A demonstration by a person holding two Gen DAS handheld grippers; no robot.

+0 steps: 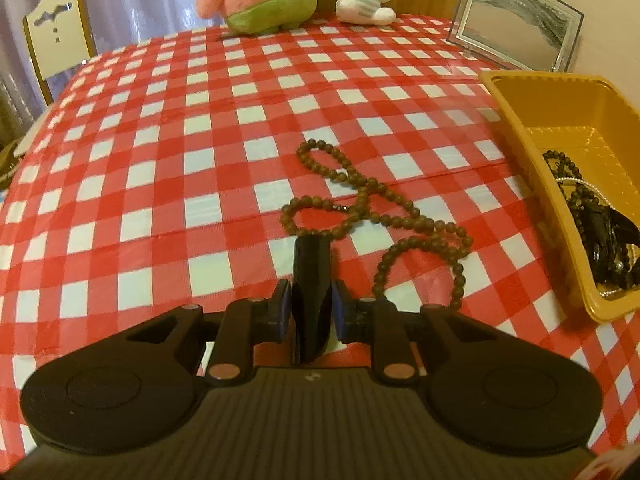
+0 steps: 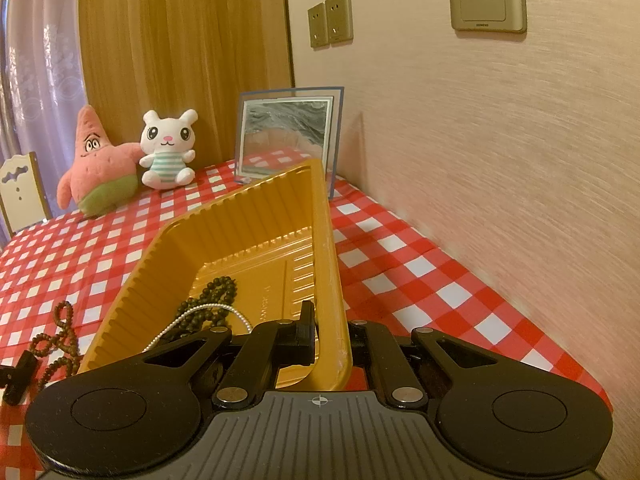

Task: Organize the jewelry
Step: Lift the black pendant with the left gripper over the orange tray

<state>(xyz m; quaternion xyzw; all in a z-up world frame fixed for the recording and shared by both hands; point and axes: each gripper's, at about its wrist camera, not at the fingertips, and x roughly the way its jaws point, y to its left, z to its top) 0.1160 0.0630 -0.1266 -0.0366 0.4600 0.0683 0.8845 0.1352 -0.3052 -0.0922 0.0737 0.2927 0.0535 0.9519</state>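
The left gripper (image 1: 311,240) points steeply down at the worktop (image 1: 160,160), which is covered in a red-and-white checked cloth. Its jaws stand nearly together, and its tips sit right at the near loop of a brown bead necklace (image 1: 360,200); whether the pads actually press on any beads cannot be told, since the tips hide that spot. The necklace lies in loose loops on the cloth, left of a yellow tray (image 1: 520,128) and apart from it.

The right gripper (image 2: 329,332) is clamped on the tray's near right wall, one finger inside the rim and the other outside (only the inner one shows clearly). The tray (image 2: 240,216) looks tilted, its right rim riding high. In it lie a strand of dark beads (image 2: 216,292) and a thin pearl chain (image 2: 192,316), gathered toward the near end.

At the far edge of the worktop stand a pink star plush (image 2: 100,172) and a white bunny plush (image 2: 168,148), side by side and touching, with a glass picture frame (image 2: 288,132) to their right by the wall. A pale chair (image 1: 56,36) stands beyond the far left corner.
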